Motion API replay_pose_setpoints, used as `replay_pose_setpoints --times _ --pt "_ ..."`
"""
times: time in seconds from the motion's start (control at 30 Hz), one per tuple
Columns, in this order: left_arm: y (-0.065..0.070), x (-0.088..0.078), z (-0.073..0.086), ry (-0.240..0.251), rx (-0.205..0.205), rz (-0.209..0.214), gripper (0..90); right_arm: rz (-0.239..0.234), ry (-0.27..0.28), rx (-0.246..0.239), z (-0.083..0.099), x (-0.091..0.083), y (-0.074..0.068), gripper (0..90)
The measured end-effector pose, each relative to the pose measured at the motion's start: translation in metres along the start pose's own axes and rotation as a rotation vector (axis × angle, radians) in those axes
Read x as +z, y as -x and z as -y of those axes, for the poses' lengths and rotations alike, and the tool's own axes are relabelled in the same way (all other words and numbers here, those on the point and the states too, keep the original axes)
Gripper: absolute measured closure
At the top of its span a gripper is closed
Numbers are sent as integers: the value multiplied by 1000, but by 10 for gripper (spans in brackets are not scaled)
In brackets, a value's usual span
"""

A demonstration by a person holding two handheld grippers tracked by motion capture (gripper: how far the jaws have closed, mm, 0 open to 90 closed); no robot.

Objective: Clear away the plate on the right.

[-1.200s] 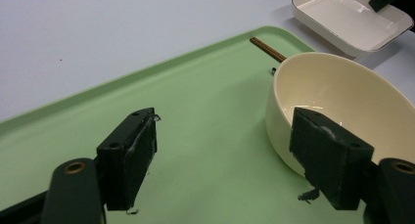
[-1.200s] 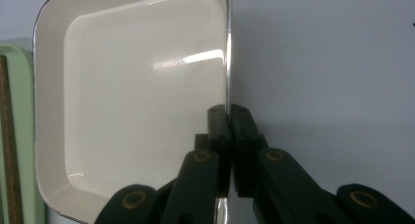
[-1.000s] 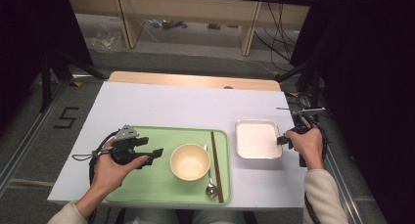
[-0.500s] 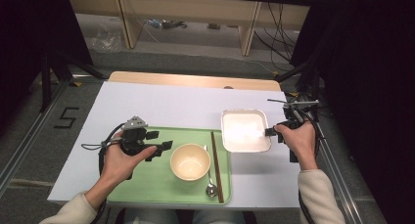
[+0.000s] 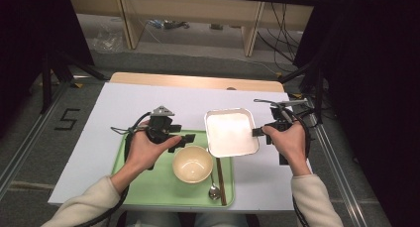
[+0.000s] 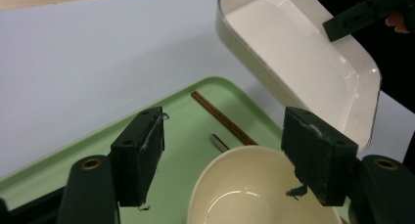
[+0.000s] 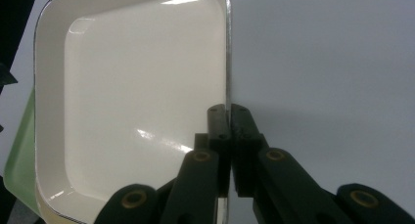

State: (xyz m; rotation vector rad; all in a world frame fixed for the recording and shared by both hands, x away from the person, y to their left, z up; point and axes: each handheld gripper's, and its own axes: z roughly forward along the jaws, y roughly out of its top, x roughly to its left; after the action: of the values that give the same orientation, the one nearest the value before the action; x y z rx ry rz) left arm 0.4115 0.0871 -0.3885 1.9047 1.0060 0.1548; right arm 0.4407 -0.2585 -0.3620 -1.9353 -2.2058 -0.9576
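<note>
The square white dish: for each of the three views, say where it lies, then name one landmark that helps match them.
High view: square white dish right of centre, over the green tray's right edge.
Left gripper view: upper right.
Right gripper view: left half, rim pinched by the right gripper.
Shared landmark: the green tray.

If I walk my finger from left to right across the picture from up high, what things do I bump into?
Left gripper in the person's left hand → round cream bowl on the green tray → square white dish, held up at its edge → right gripper, its jaws pinched on the dish's rim.
</note>
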Motion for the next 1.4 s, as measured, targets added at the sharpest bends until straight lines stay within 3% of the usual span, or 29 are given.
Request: replay_pose_setpoints --times 0.23,0.5,0.57,0.6,0.73,0.77,0.83,0.9,1.03,1.1,1.13,1.17,1.2,1.23,1.4 --pt "11 13 -6 -13 -15 34 345 13 -3 -41 2 5 -8 897" --pt "12 26 -6 -51 -61 68 443 19 11 -24 5 8 -23 897" --pt "13 27 -6 -63 -66 65 457 18 15 -48 5 9 -25 897" --pt "13 28 -6 -62 -68 58 459 18 12 -35 6 9 -28 897" --pt "11 28 -6 -70 -98 39 524 20 36 -88 8 11 -31 897" --pt "10 27 -6 -72 -103 37 540 18 32 -61 8 10 -35 897" --pt "9 26 -7 -68 -122 26 565 29 39 -81 9 11 -37 896" --pt "7 23 -8 -70 -114 17 622 31 45 -80 9 12 -38 896" --pt "2 17 -11 -47 -129 3 729 34 17 -92 11 16 -41 896" --pt "-1 15 -12 -48 -142 5 762 35 21 -125 11 18 -41 896" --pt "-1 14 -12 -40 -149 0 771 32 38 -167 11 21 -39 896" --pt "-1 13 -13 -37 -159 -3 781 30 30 -127 12 19 -43 896" --pt "-1 11 -14 -32 -169 -3 791 46 34 -152 12 20 -43 896" --pt "-1 10 -14 -22 -180 -7 804 31 34 -154 12 20 -44 896" --pt "-1 4 -19 -7 -198 -11 827 19 18 -117 13 19 -49 893"
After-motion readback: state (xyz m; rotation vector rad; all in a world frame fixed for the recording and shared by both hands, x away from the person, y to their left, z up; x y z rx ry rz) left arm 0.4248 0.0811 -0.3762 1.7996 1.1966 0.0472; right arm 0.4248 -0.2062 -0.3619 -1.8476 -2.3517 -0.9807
